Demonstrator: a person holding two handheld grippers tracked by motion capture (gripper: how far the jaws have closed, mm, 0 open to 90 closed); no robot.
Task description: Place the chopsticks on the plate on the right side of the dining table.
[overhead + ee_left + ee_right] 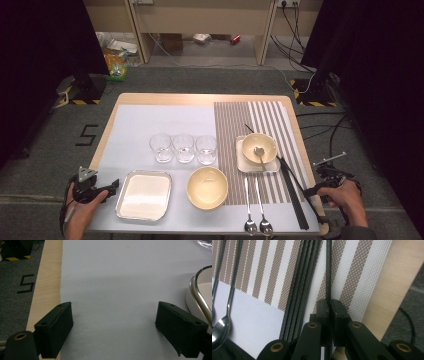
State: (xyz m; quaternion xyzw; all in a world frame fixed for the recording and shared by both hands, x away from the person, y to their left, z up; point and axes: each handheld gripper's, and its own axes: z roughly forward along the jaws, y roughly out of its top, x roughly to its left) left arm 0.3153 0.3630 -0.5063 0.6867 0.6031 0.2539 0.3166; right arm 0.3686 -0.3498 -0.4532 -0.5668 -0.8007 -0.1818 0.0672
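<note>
On the striped mat (367, 272), the right gripper (329, 302) pinches a black chopstick (328, 270); the left gripper (115, 322) gapes wide.

Both handheld grippers are matte black with chunky rectangular jaw pads, brass-ringed pivot screws on the linkage arms, the left gripper (100, 190) topped by a grey three-cornered plate, the right gripper (312, 191) trailing a black cable, and there's a dark sleeve at the person's right wrist.
</note>
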